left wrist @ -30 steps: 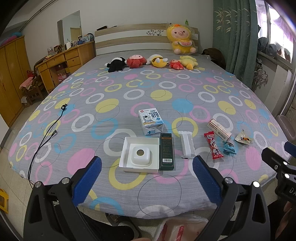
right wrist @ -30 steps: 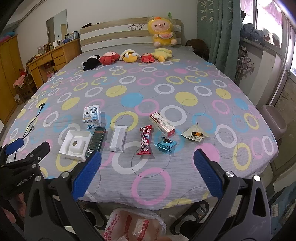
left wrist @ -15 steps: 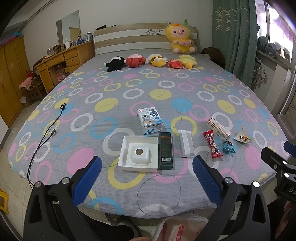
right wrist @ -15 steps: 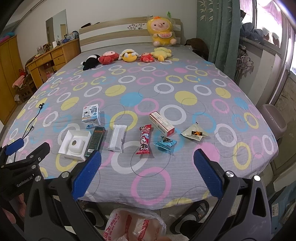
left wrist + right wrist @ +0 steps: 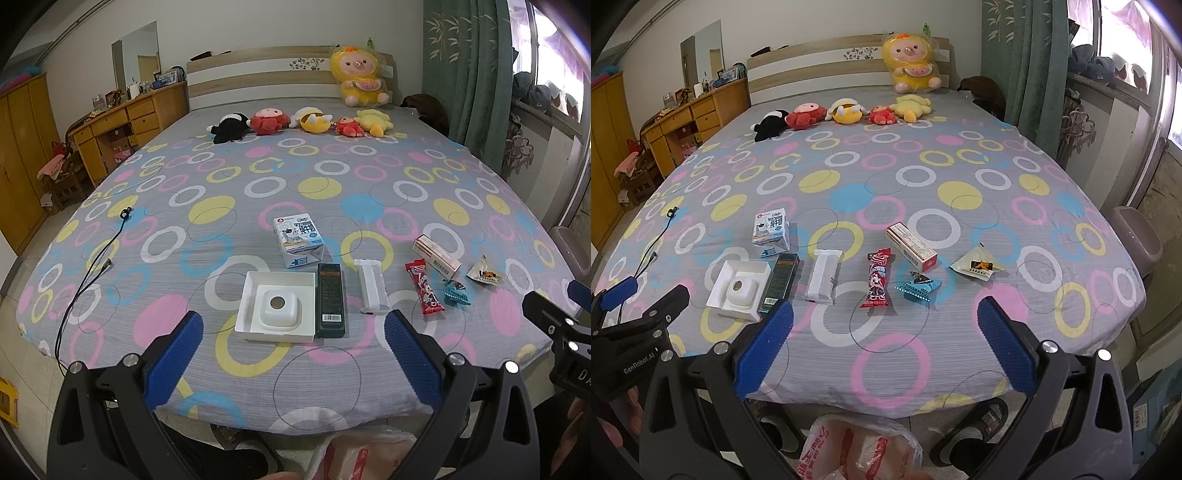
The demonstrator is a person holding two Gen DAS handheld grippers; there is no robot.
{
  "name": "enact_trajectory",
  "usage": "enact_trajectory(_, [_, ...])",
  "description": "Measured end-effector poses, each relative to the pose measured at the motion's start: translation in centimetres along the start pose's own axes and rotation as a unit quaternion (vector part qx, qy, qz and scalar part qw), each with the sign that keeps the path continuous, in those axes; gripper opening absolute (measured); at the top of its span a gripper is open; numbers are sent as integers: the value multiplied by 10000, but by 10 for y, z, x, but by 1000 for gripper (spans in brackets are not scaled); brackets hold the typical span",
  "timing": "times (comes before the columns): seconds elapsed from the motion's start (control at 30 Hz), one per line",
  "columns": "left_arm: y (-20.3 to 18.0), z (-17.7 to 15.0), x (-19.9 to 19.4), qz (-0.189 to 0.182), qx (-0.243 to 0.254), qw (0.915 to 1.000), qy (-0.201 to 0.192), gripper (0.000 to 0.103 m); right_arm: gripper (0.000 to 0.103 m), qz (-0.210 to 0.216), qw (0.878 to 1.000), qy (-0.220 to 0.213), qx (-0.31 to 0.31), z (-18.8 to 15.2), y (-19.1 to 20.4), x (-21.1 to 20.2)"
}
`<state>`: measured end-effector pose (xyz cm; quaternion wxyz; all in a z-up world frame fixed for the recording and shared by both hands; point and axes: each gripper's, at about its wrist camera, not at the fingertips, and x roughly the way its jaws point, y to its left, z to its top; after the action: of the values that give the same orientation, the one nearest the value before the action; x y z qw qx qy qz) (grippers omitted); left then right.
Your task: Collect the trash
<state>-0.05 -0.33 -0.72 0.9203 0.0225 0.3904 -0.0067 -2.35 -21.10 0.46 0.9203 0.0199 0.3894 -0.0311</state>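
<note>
Trash lies in a row near the bed's foot: a white tray point(image 5: 277, 306) point(image 5: 737, 284), a dark green box point(image 5: 331, 300) point(image 5: 779, 280), a milk carton point(image 5: 301, 240) point(image 5: 771, 232), a white wrapper point(image 5: 371, 286) point(image 5: 823, 277), a red snack stick point(image 5: 424, 291) point(image 5: 877, 282), a blue wrapper point(image 5: 456, 292) point(image 5: 918, 286), a pink-white box point(image 5: 436, 254) point(image 5: 910, 245) and a beige packet point(image 5: 484, 274) point(image 5: 977, 266). My left gripper point(image 5: 293, 358) and right gripper point(image 5: 882, 350) hang open and empty over the bed's front edge.
A white-red plastic bag point(image 5: 857, 448) point(image 5: 354, 456) lies on the floor below the bed edge. A black cable point(image 5: 88, 266) trails off the left side. Plush toys point(image 5: 303, 123) line the headboard. A dresser point(image 5: 122, 129) stands left, curtains point(image 5: 465, 74) right, a grey bin point(image 5: 1134, 240) beside the bed.
Both views have crept slightly closer to the bed. Nothing on the bed has moved and both grippers stay open.
</note>
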Motion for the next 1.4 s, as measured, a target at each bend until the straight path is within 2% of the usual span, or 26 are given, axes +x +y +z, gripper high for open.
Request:
enact_trajectory(1.07, [-8,0,0,-17,57,10000,25,96,98,-7,10000,32,41,-3,-5,1])
enact_trajectory(1.4, [-10,-3,16,-101,67,9998,169,96,98,-44,9999,136,58,-2,-9,11])
